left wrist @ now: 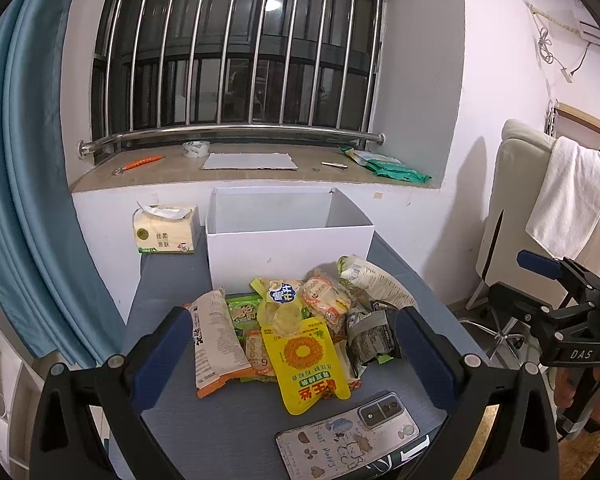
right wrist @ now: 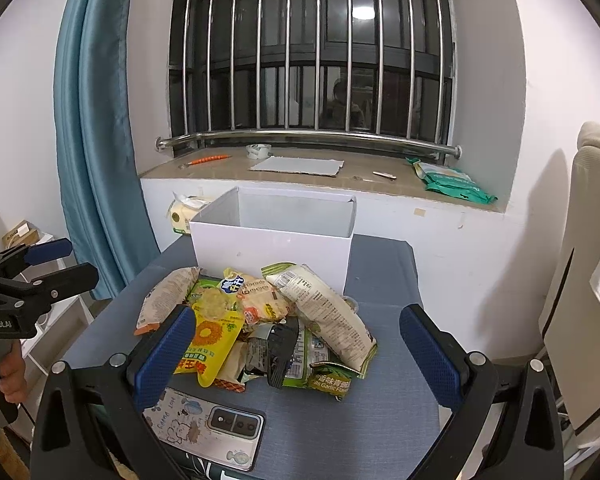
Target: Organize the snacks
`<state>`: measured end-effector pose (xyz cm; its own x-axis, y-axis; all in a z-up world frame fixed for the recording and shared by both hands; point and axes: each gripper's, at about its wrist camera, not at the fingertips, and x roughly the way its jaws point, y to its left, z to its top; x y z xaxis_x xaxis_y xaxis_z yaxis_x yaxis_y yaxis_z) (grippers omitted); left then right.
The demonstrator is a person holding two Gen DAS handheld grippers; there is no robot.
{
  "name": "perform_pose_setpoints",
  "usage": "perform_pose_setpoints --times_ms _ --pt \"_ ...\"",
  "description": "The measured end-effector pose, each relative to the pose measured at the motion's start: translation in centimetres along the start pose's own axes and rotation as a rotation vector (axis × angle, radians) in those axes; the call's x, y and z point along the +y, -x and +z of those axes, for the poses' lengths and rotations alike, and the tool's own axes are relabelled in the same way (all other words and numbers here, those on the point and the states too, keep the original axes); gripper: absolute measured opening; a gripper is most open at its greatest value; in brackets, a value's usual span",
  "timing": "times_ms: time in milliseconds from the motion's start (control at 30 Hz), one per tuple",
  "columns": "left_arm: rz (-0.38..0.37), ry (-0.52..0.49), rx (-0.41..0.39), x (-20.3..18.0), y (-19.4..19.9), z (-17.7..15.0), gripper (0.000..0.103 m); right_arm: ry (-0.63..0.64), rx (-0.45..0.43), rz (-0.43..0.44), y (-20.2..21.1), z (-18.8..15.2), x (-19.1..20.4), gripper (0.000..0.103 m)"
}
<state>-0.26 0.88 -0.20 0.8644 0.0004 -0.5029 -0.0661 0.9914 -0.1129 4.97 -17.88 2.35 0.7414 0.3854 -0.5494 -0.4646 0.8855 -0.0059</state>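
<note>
1. Left gripper (left wrist: 294, 356): fingers spread wide, nothing between the pads, hovering over the near side of the snack pile (left wrist: 296, 320) on the grey table (left wrist: 172, 280).
2. Right gripper (right wrist: 296, 356): also spread wide and empty, framing the same pile from the right; in the left wrist view it sits off the table's right edge.
3. Pile lies just in front of the white box (left wrist: 288, 246), which is open-topped and touches the pile's far edge.
4. Yellow pouch (left wrist: 306, 360): long axis runs near-to-far, print upside down to the left camera.
5. Long white-orange bag (left wrist: 216, 340) lies on the pile's left, long axis near-to-far. Long white-green bag (right wrist: 324, 312) lies on the right, slanting across other packs.
6. Phone (left wrist: 348, 436) lies face down at the table's near edge, partly cut off by the gripper frames.
7. Lower packs are mostly buried; box floor can't be seen. Tissue pack (left wrist: 166, 230) is left of the box.
</note>
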Motion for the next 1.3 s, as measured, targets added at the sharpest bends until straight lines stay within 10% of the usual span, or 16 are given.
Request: perform_pose_setpoints --times_ms 1300 --pt "0.007 0.001 0.005 0.22 -0.14 -0.18 0.103 0.012 0.015 0.006 -0.23 -0.14 0.19 0.103"
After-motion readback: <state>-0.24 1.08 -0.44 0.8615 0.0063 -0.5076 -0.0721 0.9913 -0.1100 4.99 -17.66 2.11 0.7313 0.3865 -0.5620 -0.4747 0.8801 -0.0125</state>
